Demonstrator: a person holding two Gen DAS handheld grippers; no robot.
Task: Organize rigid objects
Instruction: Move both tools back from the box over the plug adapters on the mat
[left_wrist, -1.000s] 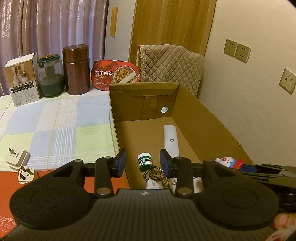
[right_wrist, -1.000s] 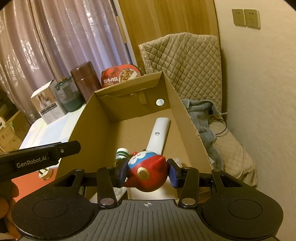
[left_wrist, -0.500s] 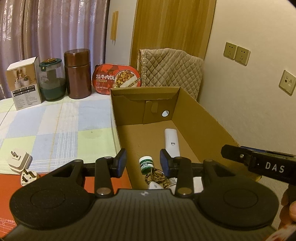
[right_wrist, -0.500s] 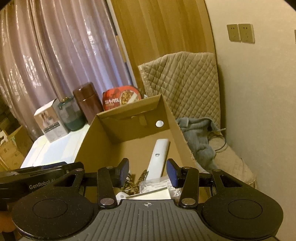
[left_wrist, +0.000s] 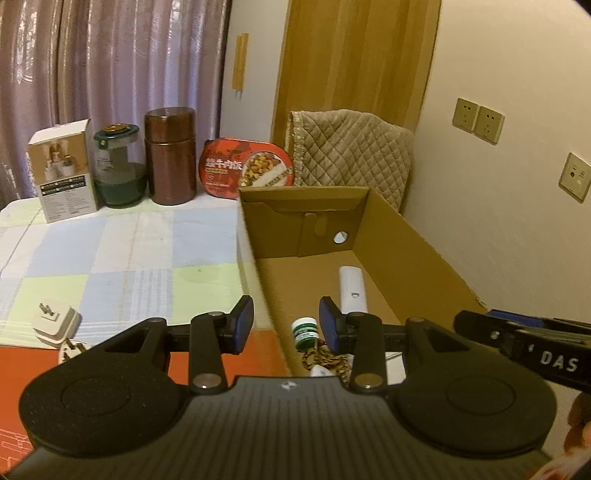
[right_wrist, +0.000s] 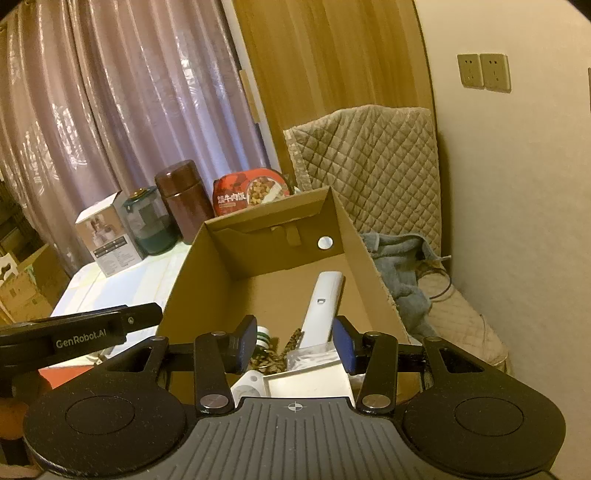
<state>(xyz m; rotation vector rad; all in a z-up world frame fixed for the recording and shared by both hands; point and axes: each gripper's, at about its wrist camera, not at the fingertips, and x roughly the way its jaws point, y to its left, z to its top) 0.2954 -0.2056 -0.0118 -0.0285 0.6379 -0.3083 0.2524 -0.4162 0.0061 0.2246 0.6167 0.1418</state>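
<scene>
R gripper (right_wrist: 295, 343) now showing empty: jaws standing part-open, nothing btwn pads. 1 s ago clamping a red/blue toy figure over the box; half a sec ago already empty. Toy not showing in either view now. Guessing dropped into cardboard box (left_wrist: 424, 266), near end, hidden under gripper bodies; not confirming. R gripper also lifting/backing off a bit vs then.

L gripper (left_wrist: 282, 325) hovering at near-left box edge, same part-open gap, gripping nothing, barely moving.

Reading this as one more item binned, both grippers free for next pick.

Sitting in box: white remote (left_wrist: 352, 284) lying lengthwise on floor, green-cap jar (left_wrist: 304, 332) upright near end, patterned cord (left_wrist: 325, 360) just beside it, plus white bits at near wall, too hidden to ID.

Remaining outside box: white plug adapter (left_wrist: 55, 321) and second plug (left_wrist: 74, 349), touching or nearly, lying at edge of checked tablecloth (left_wrist: 110, 258) where meeting red mat (left_wrist: 22, 369). Prob next targets, L side closer.

Standing along far table edge: white carton (left_wrist: 62, 170), glass jar (left_wrist: 118, 166), brown canister (left_wrist: 170, 155), red meal tub (left_wrist: 245, 170) leaning behind box.

Room: purple curtain (left_wrist: 110, 55), wood panel (left_wrist: 354, 55), quilted chair cover (left_wrist: 351, 147), wall sockets (left_wrist: 478, 120), grey cloth (right_wrist: 402, 258) lying on seat beside box. Lighting dim/warm.
</scene>
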